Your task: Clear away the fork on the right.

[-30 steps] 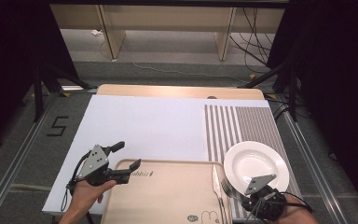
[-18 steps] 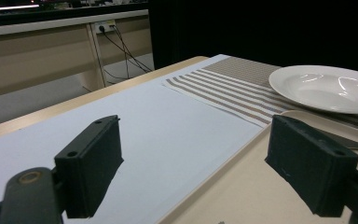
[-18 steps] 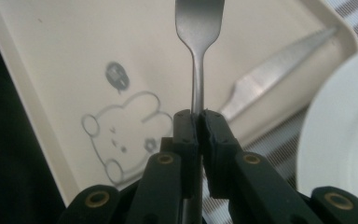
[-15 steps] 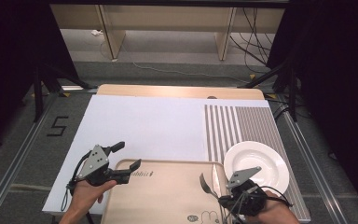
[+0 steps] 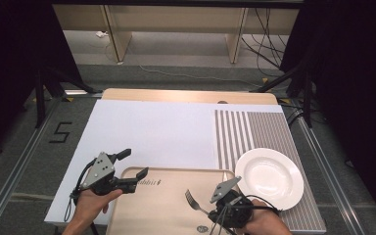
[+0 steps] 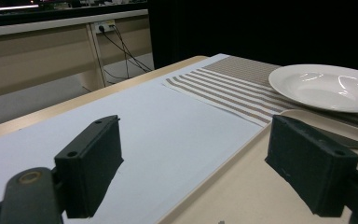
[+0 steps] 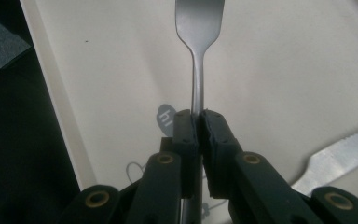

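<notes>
One silver fork [image 7: 199, 28], slim neck clamped in right gripper [image 7: 200, 122] jaws; left gripper [image 5: 129, 169] jaws apart

We recorded a wooden table [image 5: 186, 94] carrying a white sheet [image 5: 152, 132], a striped mat [image 5: 254, 132] along its right edge, and a tan tray [image 5: 161, 205] at its near edge.

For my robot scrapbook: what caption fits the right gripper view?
Right gripper pinches a silver metal fork above the beige tray, a serrated knife beside it.
</notes>
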`<state>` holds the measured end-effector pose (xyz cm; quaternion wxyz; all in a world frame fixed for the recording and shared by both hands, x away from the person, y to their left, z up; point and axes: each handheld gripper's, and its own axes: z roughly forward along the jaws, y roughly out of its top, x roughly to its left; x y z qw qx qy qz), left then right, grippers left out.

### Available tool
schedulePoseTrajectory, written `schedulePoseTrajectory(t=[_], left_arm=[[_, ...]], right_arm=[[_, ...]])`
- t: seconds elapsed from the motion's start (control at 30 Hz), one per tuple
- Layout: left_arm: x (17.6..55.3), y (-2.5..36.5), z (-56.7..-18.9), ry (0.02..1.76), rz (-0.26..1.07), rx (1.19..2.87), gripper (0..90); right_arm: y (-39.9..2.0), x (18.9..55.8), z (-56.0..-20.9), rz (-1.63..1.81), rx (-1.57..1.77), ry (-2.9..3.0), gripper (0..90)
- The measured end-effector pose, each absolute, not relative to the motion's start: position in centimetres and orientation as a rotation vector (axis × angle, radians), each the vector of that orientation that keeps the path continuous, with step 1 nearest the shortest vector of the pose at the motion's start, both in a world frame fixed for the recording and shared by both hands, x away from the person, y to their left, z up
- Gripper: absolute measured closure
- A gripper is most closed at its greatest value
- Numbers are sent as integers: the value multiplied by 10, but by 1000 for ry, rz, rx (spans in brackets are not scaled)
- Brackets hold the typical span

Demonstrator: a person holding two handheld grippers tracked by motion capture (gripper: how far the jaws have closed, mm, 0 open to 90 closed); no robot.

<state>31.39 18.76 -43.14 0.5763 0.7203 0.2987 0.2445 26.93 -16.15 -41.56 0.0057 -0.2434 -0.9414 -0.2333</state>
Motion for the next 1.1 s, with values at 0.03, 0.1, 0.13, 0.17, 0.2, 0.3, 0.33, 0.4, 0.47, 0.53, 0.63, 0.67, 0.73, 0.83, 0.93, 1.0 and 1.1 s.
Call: schedulePoseTrajectory(t=[0.03, 0.1, 0.13, 0.17, 0.2, 0.3, 0.33, 0.4, 0.47, 0.53, 0.63, 0.67, 0.73, 0.83, 0.93, 1.0, 1.1], left_arm=[[314, 188, -431, 700, 572, 1685, 172], [314, 187, -431, 702, 570, 1683, 172], [314, 188, -431, 700, 572, 1685, 172], [314, 188, -431, 700, 572, 1684, 172], [314, 188, -431, 702, 572, 1682, 172], [314, 188, -431, 705, 571, 1680, 172], [314, 188, -431, 705, 571, 1681, 172], [314, 187, -432, 700, 571, 1684, 172], [314, 187, -432, 699, 571, 1686, 172], [314, 187, -432, 698, 571, 1687, 172], [314, 187, -432, 700, 570, 1687, 172], [314, 187, -432, 699, 569, 1688, 172], [313, 187, -432, 698, 568, 1688, 172], [314, 187, -432, 699, 568, 1688, 172], [313, 187, -432, 697, 569, 1686, 172], [313, 187, -432, 697, 568, 1685, 172], [313, 187, -432, 696, 568, 1687, 172]], right_arm=[[-159, 270, -417, -725, -759, -2952, 851], [-155, 270, -418, -711, -764, -2944, 851], [-154, 270, -419, -712, -769, -2951, 851], [-153, 270, -420, -711, -765, -2945, 851], [-152, 270, -420, -708, -763, -2945, 850], [-148, 271, -423, -691, -772, -2940, 850], [-147, 271, -424, -684, -773, -2944, 850], [-145, 272, -428, -667, -775, -2937, 850], [-143, 272, -432, -643, -781, -2936, 850], [-141, 272, -434, -617, -787, -2945, 850], [-137, 273, -438, -589, -792, -2936, 850], [-136, 274, -440, -581, -792, -2938, 850], [-135, 275, -442, -561, -789, -2942, 849], [-132, 275, -445, -537, -794, -2937, 849], [-129, 276, -450, -511, -786, -2941, 848], [-127, 276, -453, -495, -785, -2943, 847], [-127, 276, -456, -483, -786, -2940, 845]])
